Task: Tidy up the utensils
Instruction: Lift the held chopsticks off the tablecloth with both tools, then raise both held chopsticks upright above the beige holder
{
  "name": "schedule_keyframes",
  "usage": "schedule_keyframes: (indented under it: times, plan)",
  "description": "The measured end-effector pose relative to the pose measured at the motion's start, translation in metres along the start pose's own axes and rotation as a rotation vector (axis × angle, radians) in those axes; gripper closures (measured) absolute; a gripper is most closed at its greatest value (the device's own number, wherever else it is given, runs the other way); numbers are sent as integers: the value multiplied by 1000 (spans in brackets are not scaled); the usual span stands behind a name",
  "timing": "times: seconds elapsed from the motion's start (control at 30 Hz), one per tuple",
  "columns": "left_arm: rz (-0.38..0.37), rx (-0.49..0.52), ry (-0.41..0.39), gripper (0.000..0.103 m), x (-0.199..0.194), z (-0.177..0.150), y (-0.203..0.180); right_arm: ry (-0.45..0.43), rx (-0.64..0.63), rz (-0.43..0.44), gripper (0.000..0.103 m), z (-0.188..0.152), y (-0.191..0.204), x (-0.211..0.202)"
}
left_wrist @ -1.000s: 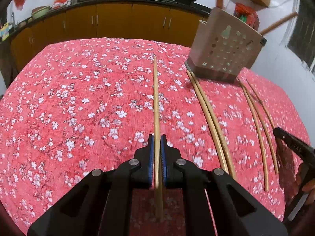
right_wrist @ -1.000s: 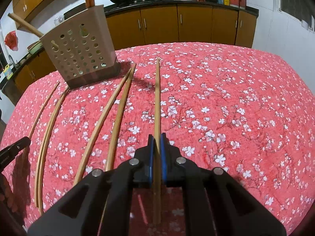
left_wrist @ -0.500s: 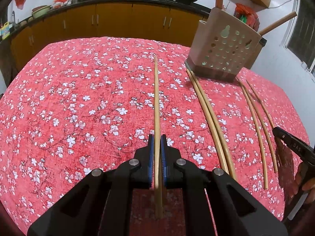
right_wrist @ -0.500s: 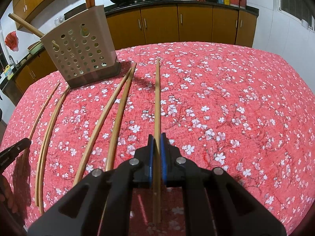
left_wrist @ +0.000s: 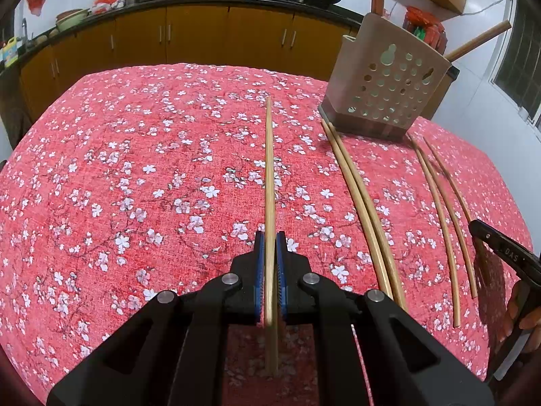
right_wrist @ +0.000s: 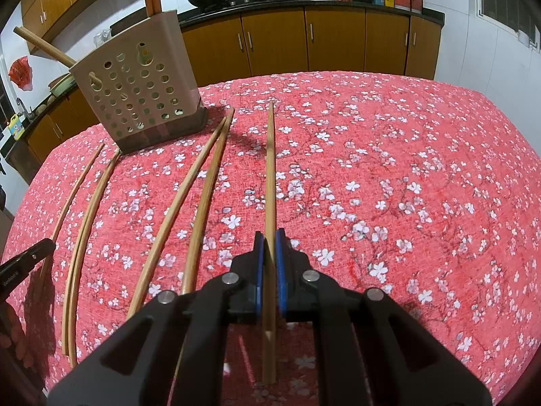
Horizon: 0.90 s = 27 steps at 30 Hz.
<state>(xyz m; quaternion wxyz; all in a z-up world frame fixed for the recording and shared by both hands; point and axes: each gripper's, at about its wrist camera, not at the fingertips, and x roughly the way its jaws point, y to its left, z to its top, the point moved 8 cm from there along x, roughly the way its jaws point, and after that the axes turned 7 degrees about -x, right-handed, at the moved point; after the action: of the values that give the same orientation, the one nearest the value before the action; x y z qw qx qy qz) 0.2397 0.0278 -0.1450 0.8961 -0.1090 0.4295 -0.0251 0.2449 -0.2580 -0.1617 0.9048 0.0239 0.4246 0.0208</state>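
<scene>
The left claw (left_wrist: pixel 269 247) is pressed together on a bamboo chopstick (left_wrist: pixel 269 176), the blue pads pinching it near its lower end while the rest of the stick points straight ahead over the desk (left_wrist: pixel 135 169), which is covered in a red cloth printed with white blossoms. The right claw (right_wrist: pixel 269 245) is likewise clamped on a chopstick (right_wrist: pixel 270 169) of its own, held the same way, with the short end poking out behind the pads. Between the two claws, four more chopsticks lie flat on the cloth: a close pair (left_wrist: pixel 358 196) whose far tips reach the foot of the utensil holder (left_wrist: pixel 389 91), and a looser pair (left_wrist: pixel 439 203) farther to the right in the left wrist view. The holder, a beige perforated box on a dark base, stands toward the far side of the desk and has wooden handles (right_wrist: pixel 44 47) sticking out of its top. Behind the desk runs a row of orange-brown cabinets (right_wrist: pixel 304 40) with woks on the black top.
</scene>
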Motion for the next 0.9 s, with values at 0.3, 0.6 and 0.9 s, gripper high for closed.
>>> schedule_keyframes:
  times: [0.3, 0.6, 0.9]
  plan:
    - [1, 19, 4, 96, -2, 3, -2, -15, 34, 33, 95, 4, -5, -13]
    - [-48, 23, -122, 96, -50, 39, -12, -164, 52, 31, 95, 34, -12, -71]
    - [-113, 18, -255, 96, -97, 76, -21, -310, 44, 29, 95, 63, -9, -112]
